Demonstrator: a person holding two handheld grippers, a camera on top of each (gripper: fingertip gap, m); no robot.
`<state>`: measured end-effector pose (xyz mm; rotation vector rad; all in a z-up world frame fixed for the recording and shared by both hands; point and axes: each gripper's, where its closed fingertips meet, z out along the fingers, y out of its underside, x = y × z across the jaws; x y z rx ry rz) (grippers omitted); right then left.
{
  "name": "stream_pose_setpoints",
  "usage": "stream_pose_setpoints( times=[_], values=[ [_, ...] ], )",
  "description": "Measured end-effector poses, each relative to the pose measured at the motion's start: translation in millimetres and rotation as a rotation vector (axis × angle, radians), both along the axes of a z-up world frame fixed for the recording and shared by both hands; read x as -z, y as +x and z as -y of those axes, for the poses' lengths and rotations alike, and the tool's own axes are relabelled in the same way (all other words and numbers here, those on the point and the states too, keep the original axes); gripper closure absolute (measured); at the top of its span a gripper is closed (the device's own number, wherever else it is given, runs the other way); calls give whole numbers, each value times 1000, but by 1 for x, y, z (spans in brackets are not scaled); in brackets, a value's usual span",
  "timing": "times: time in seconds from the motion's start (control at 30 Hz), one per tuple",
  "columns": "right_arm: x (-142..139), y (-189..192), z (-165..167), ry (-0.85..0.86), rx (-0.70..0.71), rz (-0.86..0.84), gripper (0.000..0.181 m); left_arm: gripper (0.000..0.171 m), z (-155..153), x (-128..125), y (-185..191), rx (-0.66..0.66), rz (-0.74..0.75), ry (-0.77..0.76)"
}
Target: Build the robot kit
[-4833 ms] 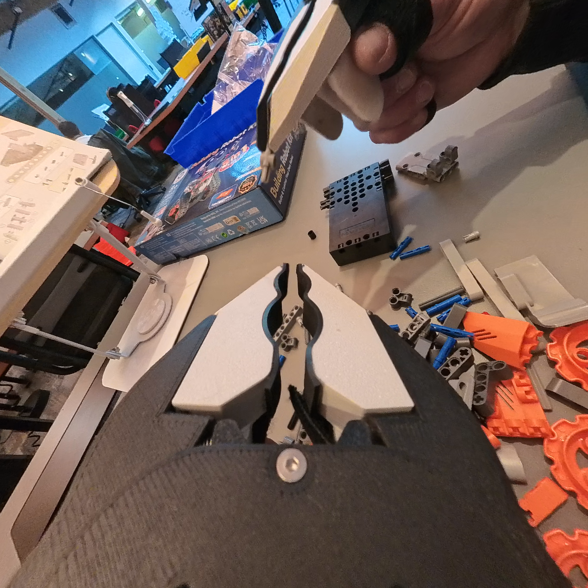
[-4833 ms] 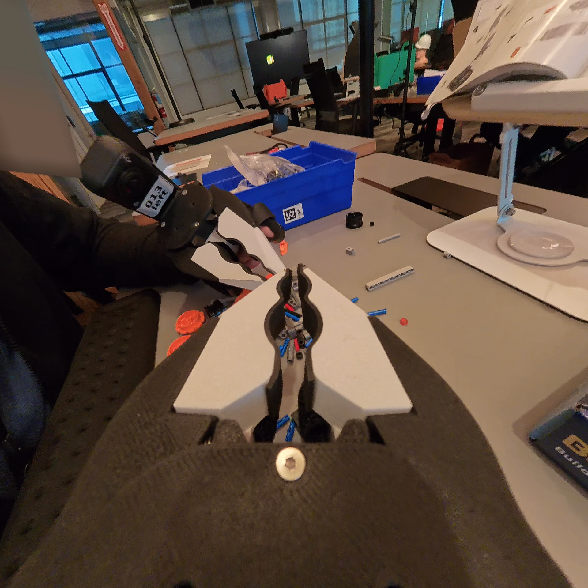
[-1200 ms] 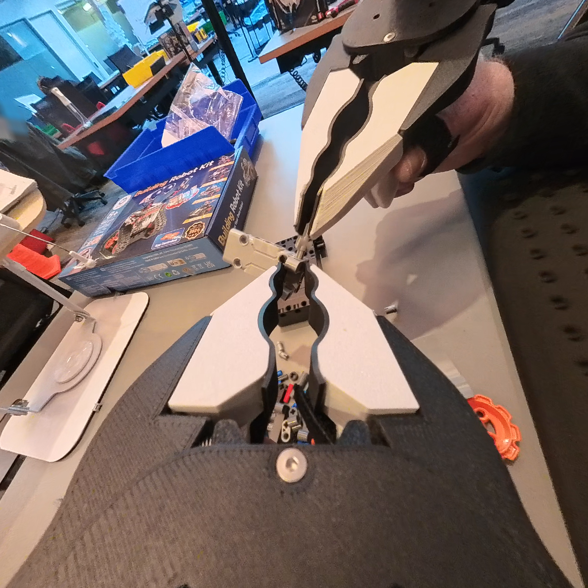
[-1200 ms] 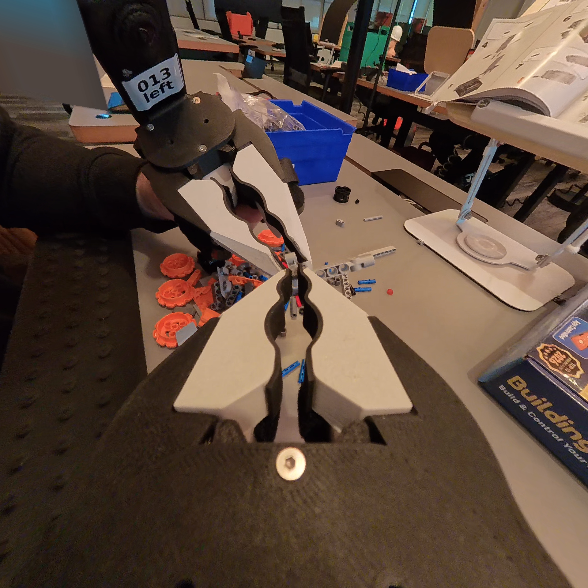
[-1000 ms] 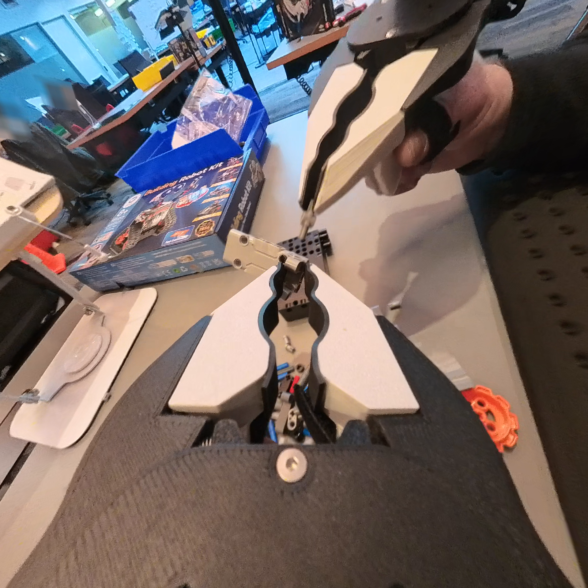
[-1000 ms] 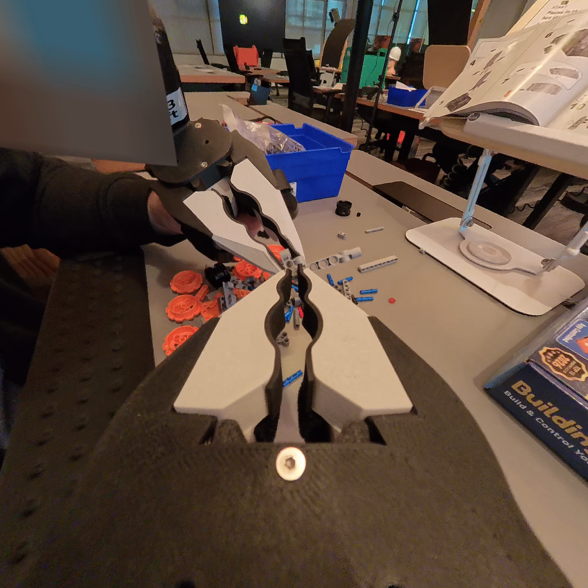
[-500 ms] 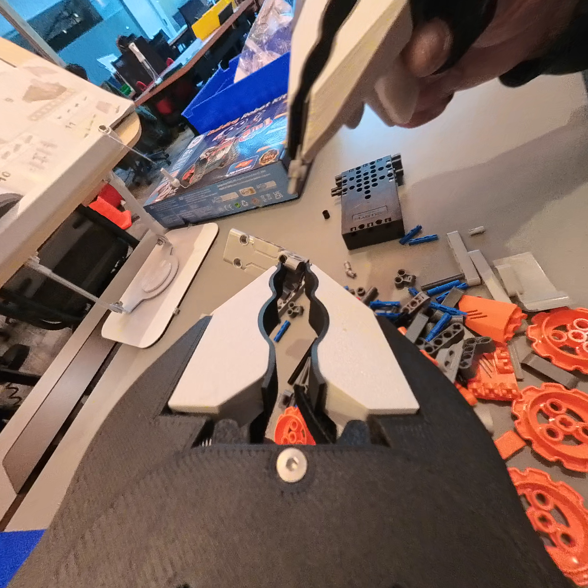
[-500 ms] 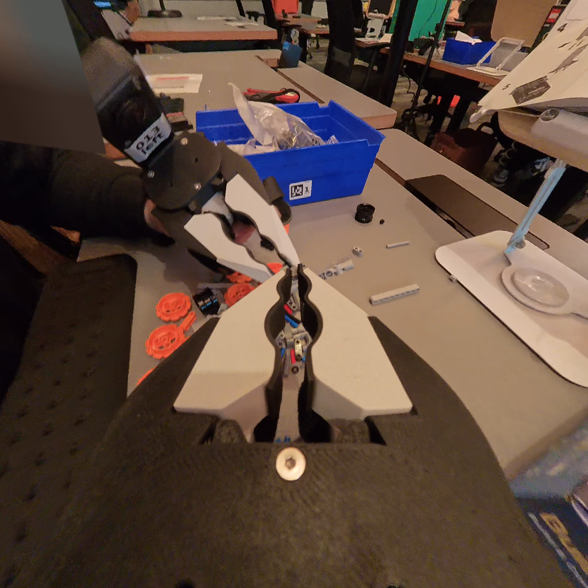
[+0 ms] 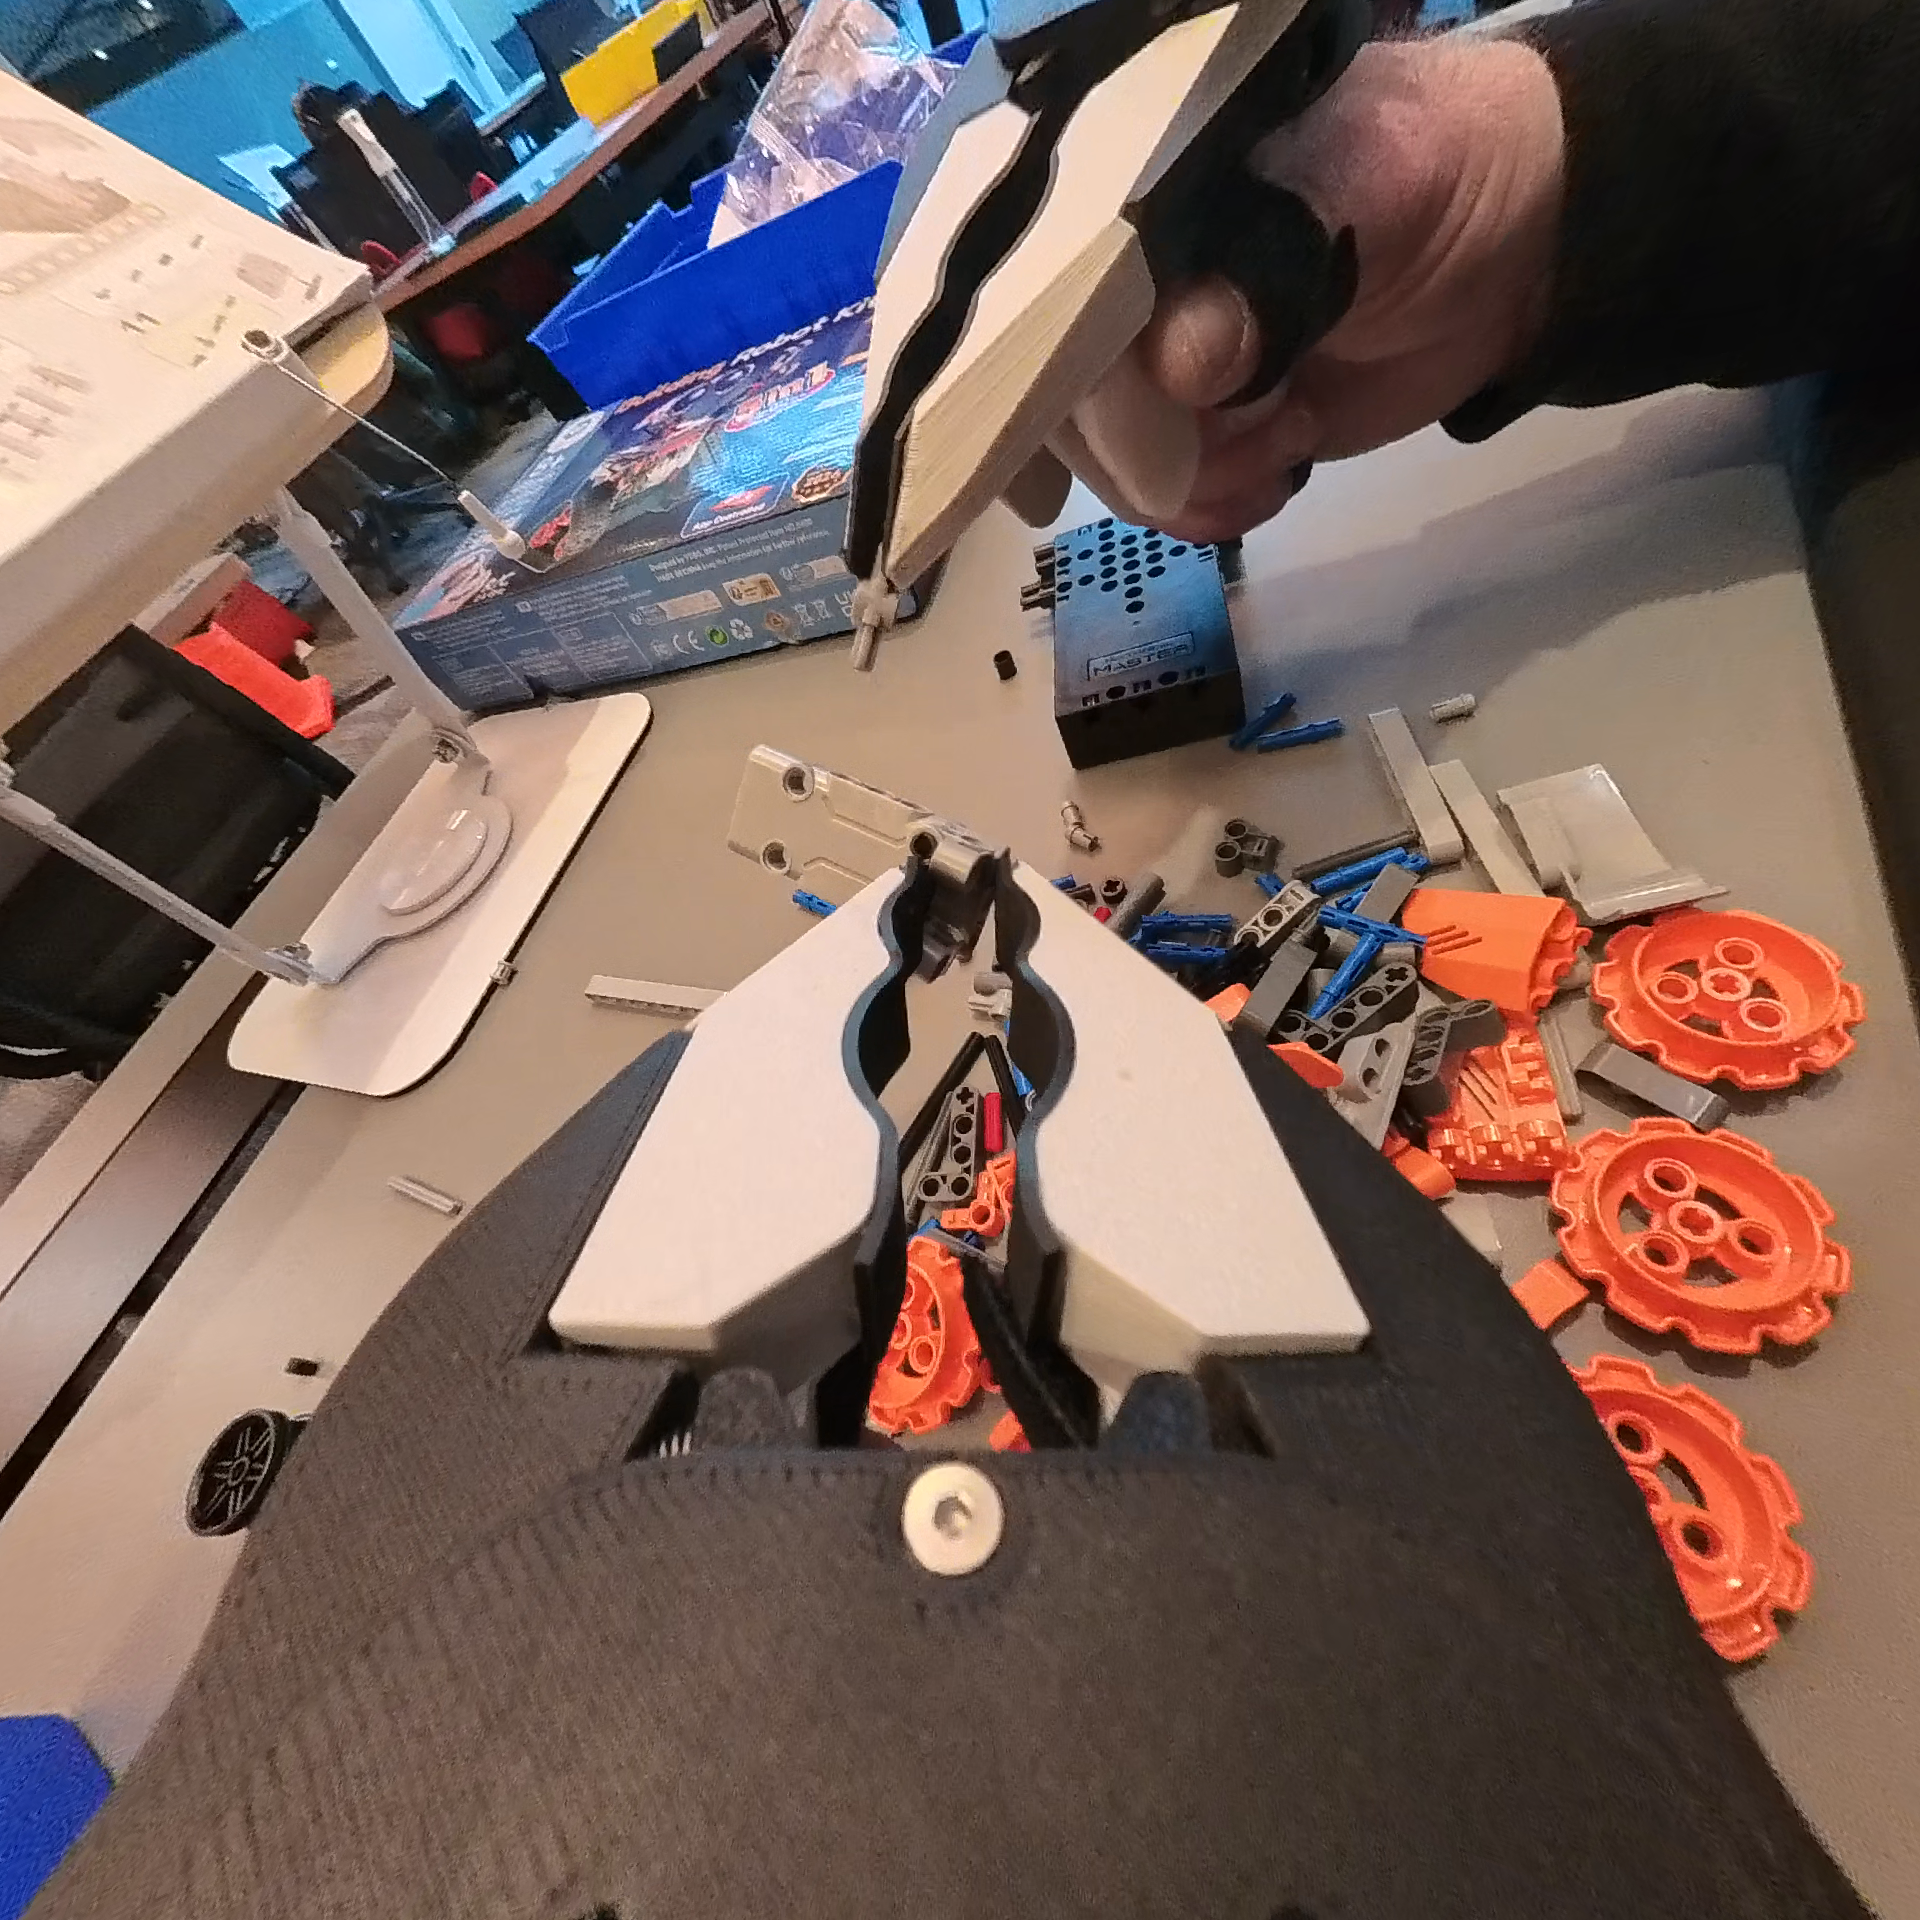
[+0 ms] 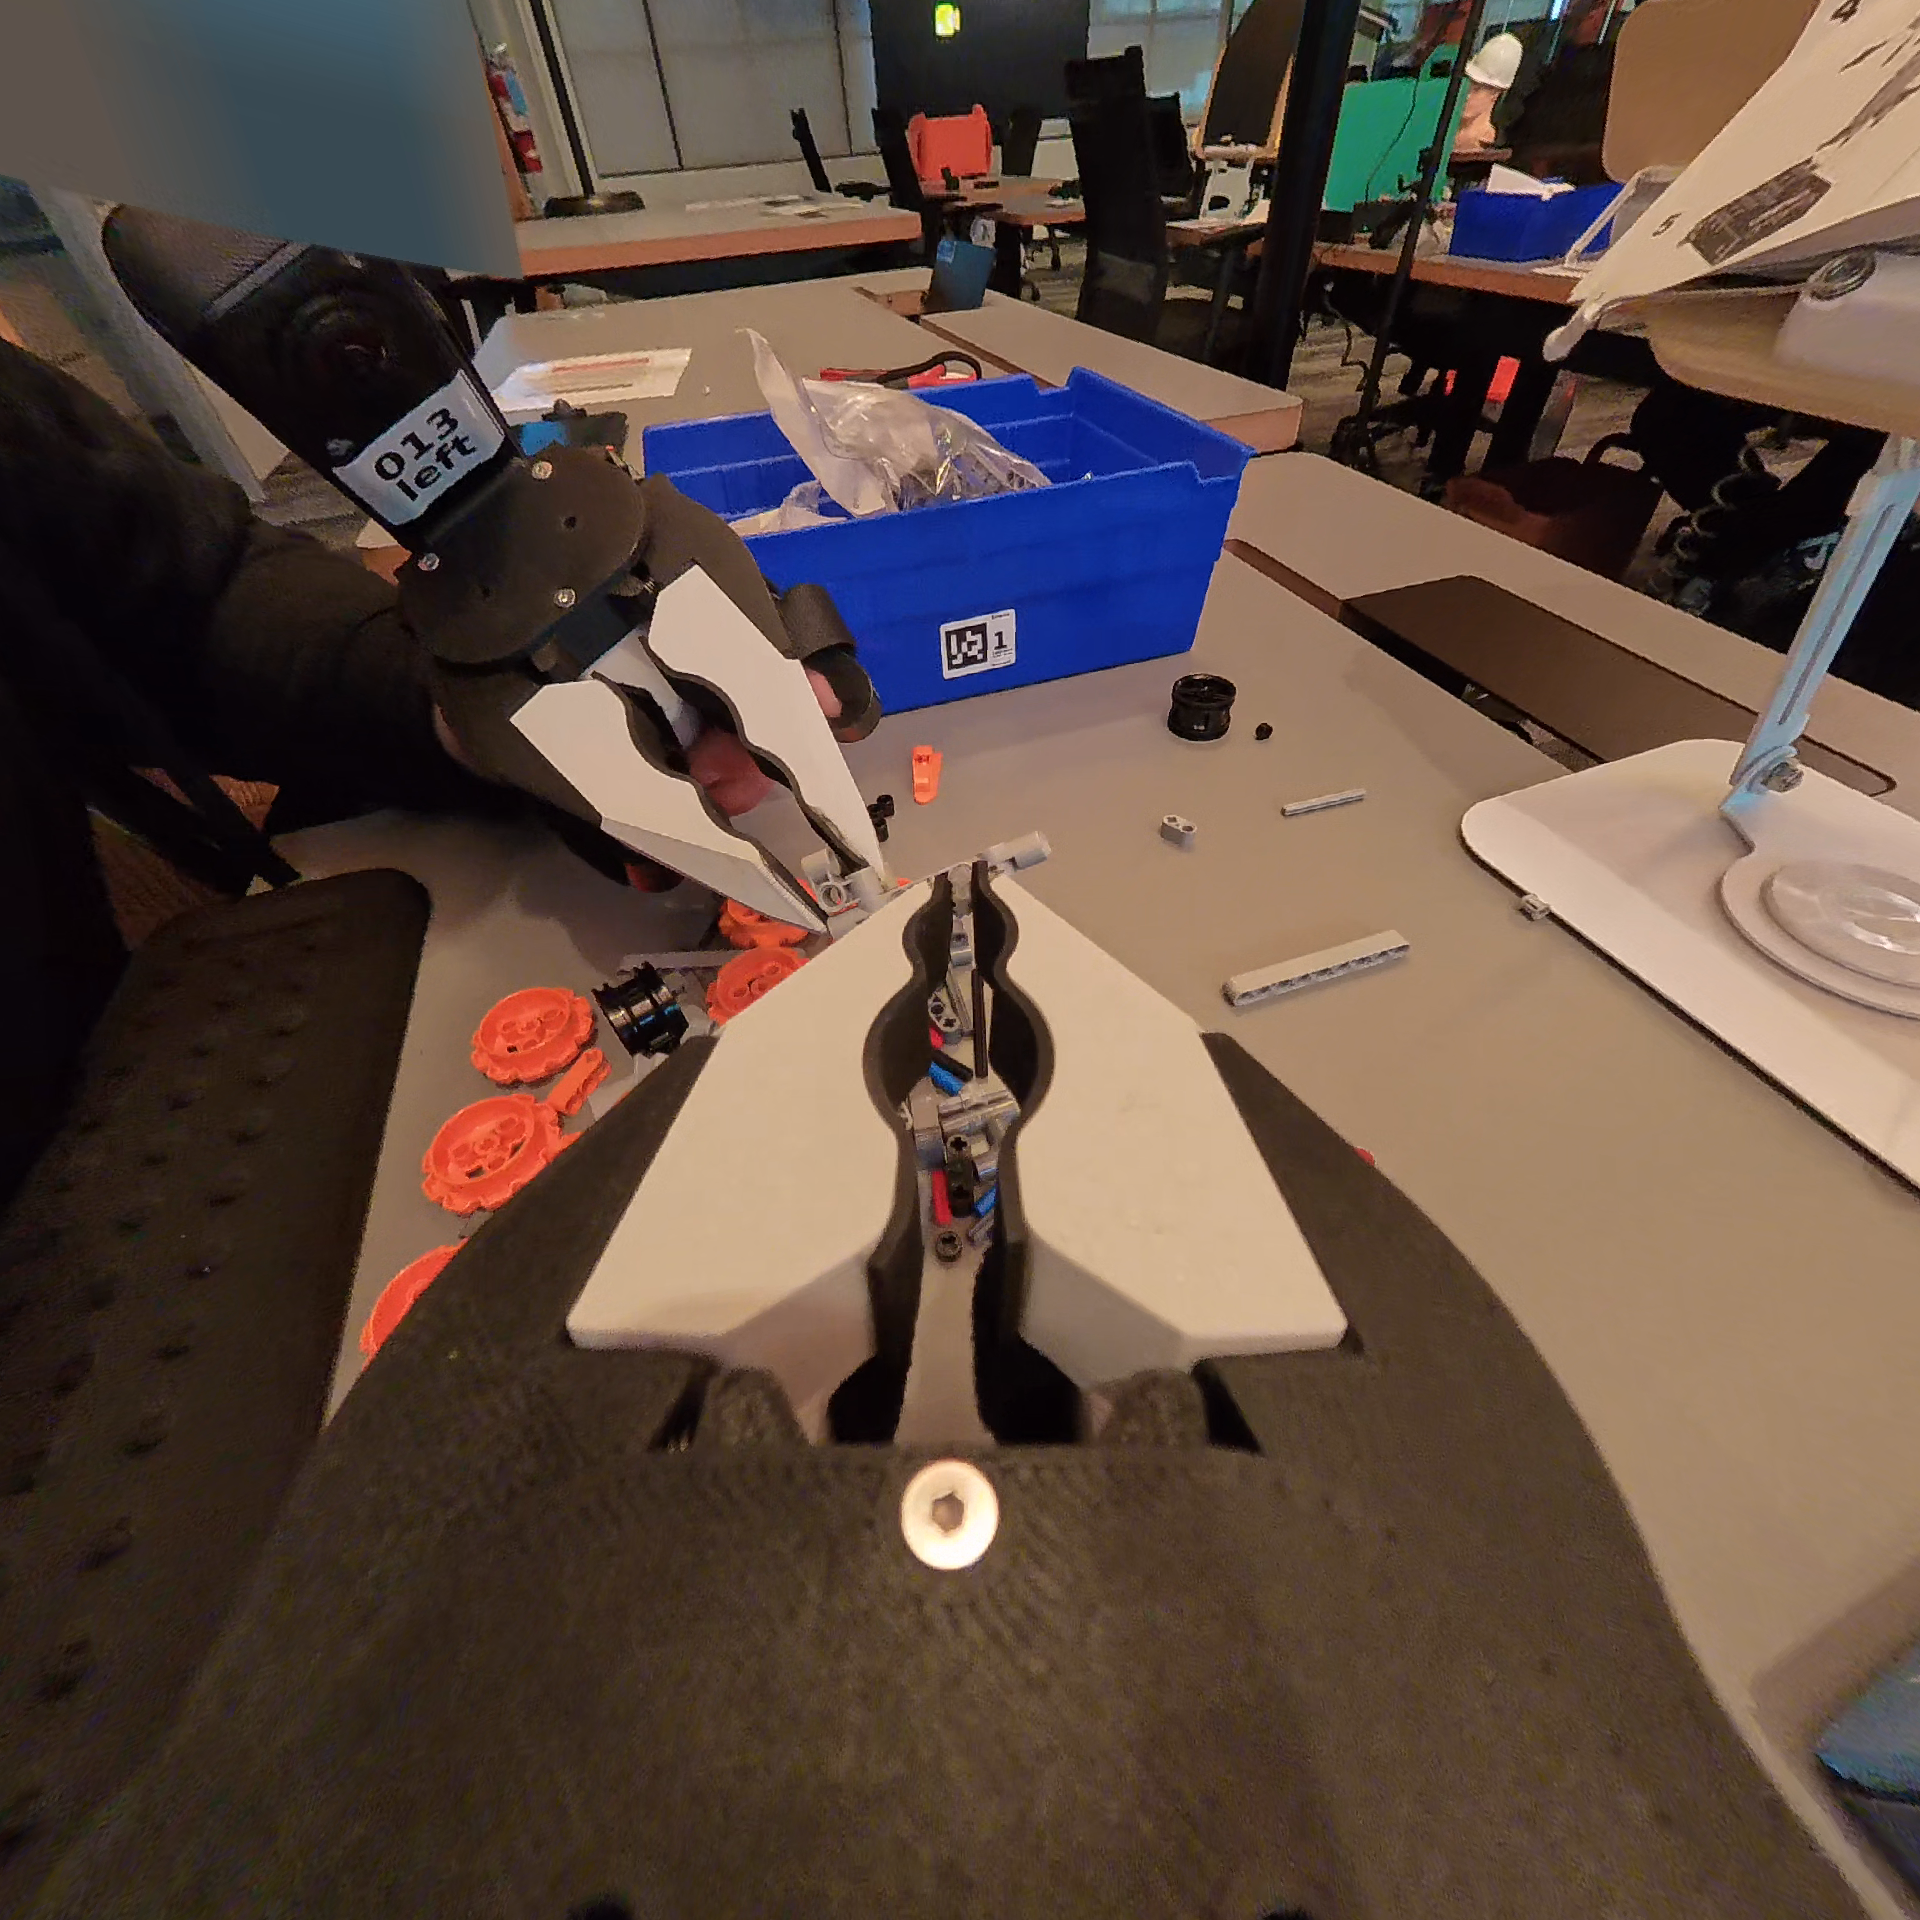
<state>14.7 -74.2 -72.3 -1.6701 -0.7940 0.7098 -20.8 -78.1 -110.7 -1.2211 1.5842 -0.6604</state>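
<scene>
Grey motor block point(image 9: 831, 821) pinched in left tool point(image 9: 951, 868); right tool point(image 9: 871, 597) grips small grey pin point(image 9: 864, 636) above table point(image 9: 1507, 582).

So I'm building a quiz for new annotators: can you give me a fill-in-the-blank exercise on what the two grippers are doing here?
1. The left gripper is shut on a light ____ flat panel piece.
2. The right gripper pinches a small grey ____ at its fingertips.
3. The toothed wheels lying on the table are ____ in colour.
4. The clear plastic bag sits in a ____ bin.

Missing words: grey; pin; orange; blue
</scene>
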Motion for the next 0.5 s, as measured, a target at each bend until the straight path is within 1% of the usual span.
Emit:
stream_pose_setpoints(
  times=[0.1, 0.33, 0.4, 0.5],
  values=[
    [5, 1, 1, -2, -2, 17, 179, 161, 0, 0, 0, -1, 0, -2],
    [1, 4, 4, 16, 3, 34, 179, 161, -4, 5, 1, -8, -5, -14],
    [3, 9, 4, 44, 37, 120, 179, 161, -6, 6, 1, -11, -3, -25],
    [9, 18, 7, 117, 95, 331, 179, 161, -8, 9, 1, -13, -9, -31]
  ],
)
